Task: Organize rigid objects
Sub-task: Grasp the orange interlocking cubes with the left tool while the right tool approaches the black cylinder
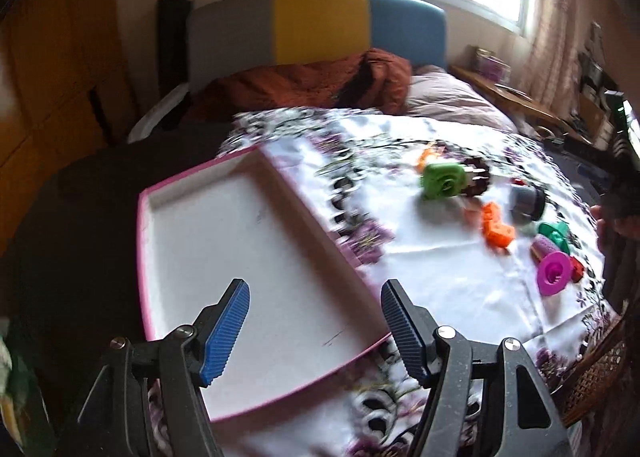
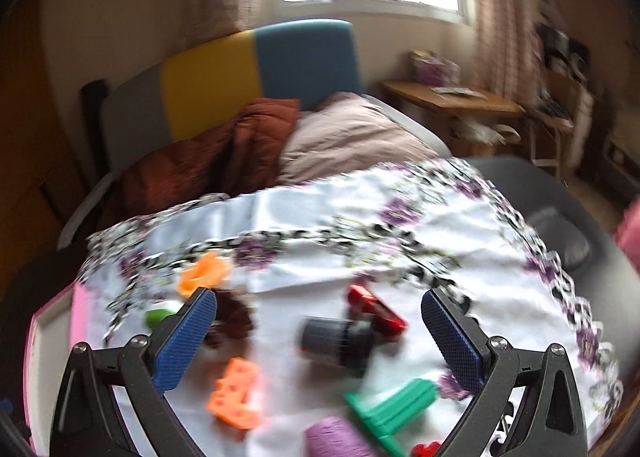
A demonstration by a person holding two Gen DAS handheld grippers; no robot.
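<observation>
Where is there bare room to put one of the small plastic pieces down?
The pink-rimmed tray is bare inside. The cloth between the tray and the orange block is free. Around the grey cylinder it is crowded.
</observation>
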